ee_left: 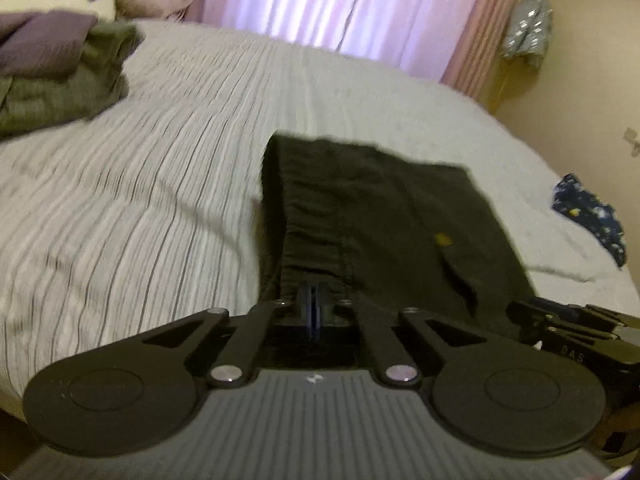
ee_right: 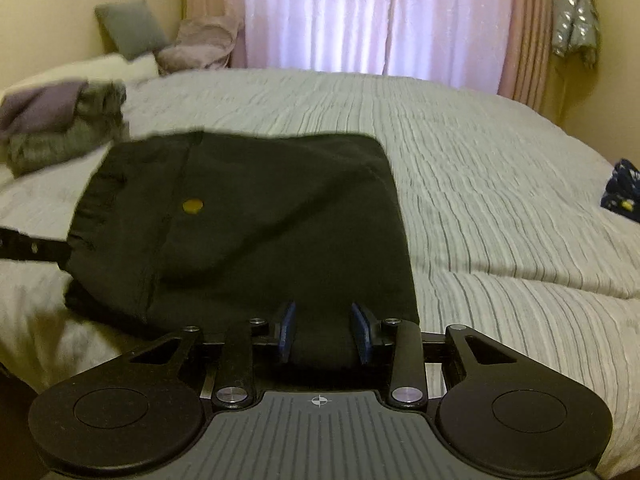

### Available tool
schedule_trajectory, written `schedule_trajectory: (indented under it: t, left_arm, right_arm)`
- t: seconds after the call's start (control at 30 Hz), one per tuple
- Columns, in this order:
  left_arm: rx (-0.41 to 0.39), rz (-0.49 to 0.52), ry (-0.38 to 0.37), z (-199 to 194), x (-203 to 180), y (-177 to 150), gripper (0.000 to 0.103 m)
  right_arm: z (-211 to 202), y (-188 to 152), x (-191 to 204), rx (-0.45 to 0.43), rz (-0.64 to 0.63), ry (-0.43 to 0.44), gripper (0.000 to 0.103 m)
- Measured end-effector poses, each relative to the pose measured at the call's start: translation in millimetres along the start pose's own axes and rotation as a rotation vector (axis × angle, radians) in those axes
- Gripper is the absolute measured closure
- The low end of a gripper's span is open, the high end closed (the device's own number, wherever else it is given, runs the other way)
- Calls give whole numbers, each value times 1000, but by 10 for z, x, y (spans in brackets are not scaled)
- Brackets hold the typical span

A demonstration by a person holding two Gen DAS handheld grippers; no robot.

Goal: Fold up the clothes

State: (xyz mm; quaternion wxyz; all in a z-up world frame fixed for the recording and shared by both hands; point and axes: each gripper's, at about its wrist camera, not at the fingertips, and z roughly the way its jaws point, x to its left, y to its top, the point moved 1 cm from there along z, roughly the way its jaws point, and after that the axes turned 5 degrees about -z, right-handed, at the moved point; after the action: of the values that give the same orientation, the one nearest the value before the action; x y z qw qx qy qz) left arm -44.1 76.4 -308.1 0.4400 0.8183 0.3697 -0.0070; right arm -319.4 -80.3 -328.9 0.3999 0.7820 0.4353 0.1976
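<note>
A folded black garment (ee_left: 380, 208) (ee_right: 260, 220) with an elastic waistband and a small yellow patch (ee_right: 192, 205) lies on the striped white bedspread (ee_left: 160, 160) (ee_right: 480, 160). My left gripper (ee_left: 312, 306) is shut on the waistband's near edge. My right gripper (ee_right: 324, 330) holds a thick fold of the same garment between its blue pads (ee_right: 286, 326), which stay a little apart around the cloth. The right gripper (ee_left: 560, 328) also shows at the garment's right corner in the left wrist view. The left gripper's arm (ee_right: 24, 248) shows at the left edge of the right wrist view.
A pile of grey and purple folded clothes (ee_left: 60, 80) (ee_right: 60, 128) sits at the bed's far left. A dark blue patterned garment (ee_left: 592, 216) (ee_right: 624, 192) lies at the right edge. Pillows (ee_right: 132, 28), pink curtains (ee_left: 340, 0) and a hanging silver jacket (ee_right: 576, 20) stand behind.
</note>
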Motion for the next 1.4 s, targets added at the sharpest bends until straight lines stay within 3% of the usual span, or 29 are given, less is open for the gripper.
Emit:
schedule_trajectory:
  t: [0.17, 0.23, 0.27, 0.4, 0.5, 0.67, 0.8, 0.93, 1.07, 1.2, 1.4]
  left_arm:
    - [12, 12, 4, 6, -35, 59, 102]
    - [31, 8, 11, 61, -31, 71, 102]
    - [34, 13, 11, 79, -32, 83, 102]
    - [44, 32, 20, 171, -36, 158, 102]
    - [55, 39, 24, 192, -65, 208, 102]
    - [58, 39, -10, 150, -93, 247, 102]
    - [84, 27, 4, 230, -89, 248, 102]
    - [90, 22, 23, 219, -120, 258, 102]
    - [89, 22, 44, 157, -127, 247, 102]
    - [88, 21, 65, 95, -133, 236, 102]
    - [92, 41, 99, 45, -239, 184, 101]
  right_arm:
    - [-116, 53, 42, -57, 0, 95, 70]
    - [-26, 68, 153, -39, -41, 145, 90]
    - [34, 73, 210, -27, -56, 168, 93]
    - [288, 204, 403, -38, -106, 154, 93]
    - [422, 373, 417, -50, -95, 193, 93]
    - [170, 437, 291, -59, -81, 234, 93]
    - [183, 265, 210, 24, -8, 313, 93]
    - [318, 263, 437, 6, -32, 323, 93]
    - [252, 350, 601, 5, -84, 404, 93]
    - [-13, 266, 399, -45, -16, 324, 93]
    - [-81, 98, 102, 22, 58, 237, 93]
